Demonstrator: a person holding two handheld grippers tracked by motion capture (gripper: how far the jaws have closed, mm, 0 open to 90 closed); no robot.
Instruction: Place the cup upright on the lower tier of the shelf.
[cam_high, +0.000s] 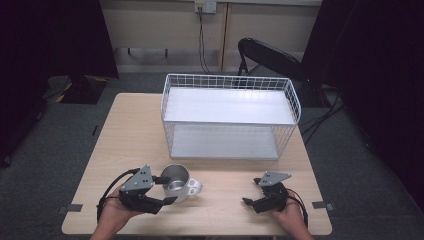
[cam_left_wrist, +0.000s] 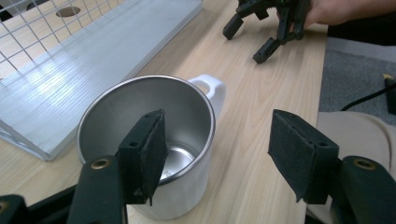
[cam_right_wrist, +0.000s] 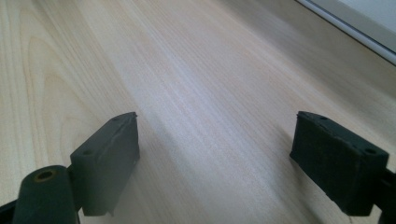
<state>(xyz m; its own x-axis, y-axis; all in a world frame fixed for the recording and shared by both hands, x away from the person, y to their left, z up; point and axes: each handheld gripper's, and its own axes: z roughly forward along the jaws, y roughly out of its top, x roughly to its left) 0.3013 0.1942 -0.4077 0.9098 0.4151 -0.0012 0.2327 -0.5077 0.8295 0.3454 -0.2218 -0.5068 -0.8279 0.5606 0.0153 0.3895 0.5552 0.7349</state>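
The table (cam_high: 135, 145), light wood grain, carries every item noted here. At its far half stands a white wire rack (cam_high: 230, 116) with two pale shelf boards, one above the other; both boards are bare. In front of the rack's left end, near the table's front edge, a steel mug (cam_high: 178, 182) stands upright, mouth open to the top, its white handle (cam_high: 195, 187) pointing toward the table's right side. The mug sits apart from the rack.

Left tongs (cam_high: 165, 190): held in the person's left hand, jaws spread wide. In the left gripper view one pad (cam_left_wrist: 148, 156) stands over the mug's mouth and the other pad (cam_left_wrist: 299, 158) stands well outside the mug wall, over bare table. Neither pad presses the mug; nothing is gripped.

Right tongs (cam_high: 253, 191): held in the person's right hand at the front right of the table, well apart from the mug. Jaws wide open, bare wood between them, nothing held.
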